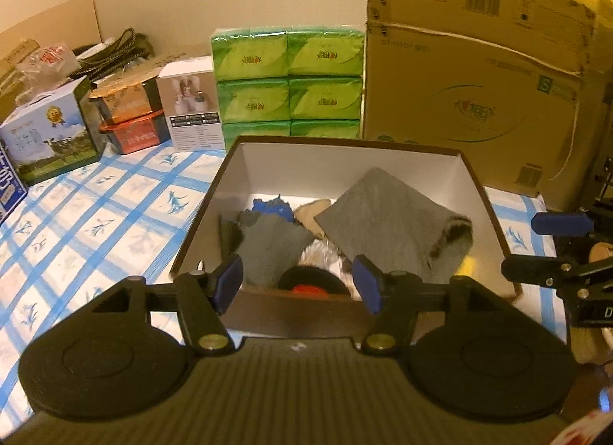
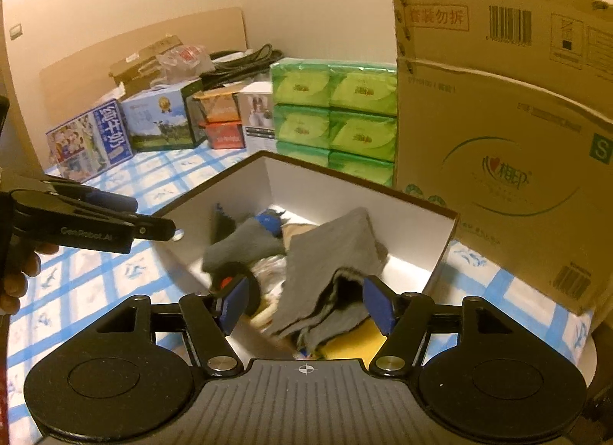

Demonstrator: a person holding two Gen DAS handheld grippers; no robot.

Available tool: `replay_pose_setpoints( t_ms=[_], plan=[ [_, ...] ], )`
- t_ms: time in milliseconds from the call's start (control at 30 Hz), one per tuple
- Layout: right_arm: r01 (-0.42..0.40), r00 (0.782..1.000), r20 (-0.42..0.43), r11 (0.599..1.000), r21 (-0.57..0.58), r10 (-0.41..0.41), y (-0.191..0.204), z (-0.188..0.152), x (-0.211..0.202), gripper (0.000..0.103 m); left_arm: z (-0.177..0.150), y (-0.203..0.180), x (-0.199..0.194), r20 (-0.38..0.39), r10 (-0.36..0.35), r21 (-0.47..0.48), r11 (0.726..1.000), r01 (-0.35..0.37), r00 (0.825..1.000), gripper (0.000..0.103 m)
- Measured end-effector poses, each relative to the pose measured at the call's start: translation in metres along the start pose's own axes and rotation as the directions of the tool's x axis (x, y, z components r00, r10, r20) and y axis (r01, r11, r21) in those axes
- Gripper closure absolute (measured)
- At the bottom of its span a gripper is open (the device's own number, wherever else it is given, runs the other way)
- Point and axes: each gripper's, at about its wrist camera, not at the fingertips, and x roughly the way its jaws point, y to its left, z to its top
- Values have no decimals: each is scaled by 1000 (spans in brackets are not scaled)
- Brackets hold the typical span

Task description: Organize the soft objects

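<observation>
Left gripper and right gripper both wide apart, empty. Grey cloth lies in box, 1 o'clock; retreat clear of rim.

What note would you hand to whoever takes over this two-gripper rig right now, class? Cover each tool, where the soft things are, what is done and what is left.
Left tool: open, nothing between its blue pads, hovering at the near rim of the brown cardboard box with white inside.
Right tool: open, empty, above the same box.
In the box: large grey cloth draped on top, smaller grey cloth, blue fabric piece, beige soft item, yellow item underneath.
Done: these soft things are in the box.
Left: no loose soft item shows on the blue-checked table cover; check outside these views.
</observation>
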Motion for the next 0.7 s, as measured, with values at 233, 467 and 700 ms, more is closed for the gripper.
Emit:
replay_pose_setpoints(
  t_ms=[233, 467, 700],
  plan=[
    [15, 1000, 9, 999, 40, -16, 22, -27, -41, 36, -37, -2, -60, 23, 25, -17, 1000, -25, 999, 37],
    [33, 999, 13, 998, 51, -34, 49, -53, -82, 36, -75, -2, -113, 4, 39, -66, 997, -39, 999, 37],
    [-16, 1000, 15, 997, 77, 15, 74, -74, -118, 36, -114, -8, -166, -2, 46, -102, 994, -46, 999, 37]
  ],
)
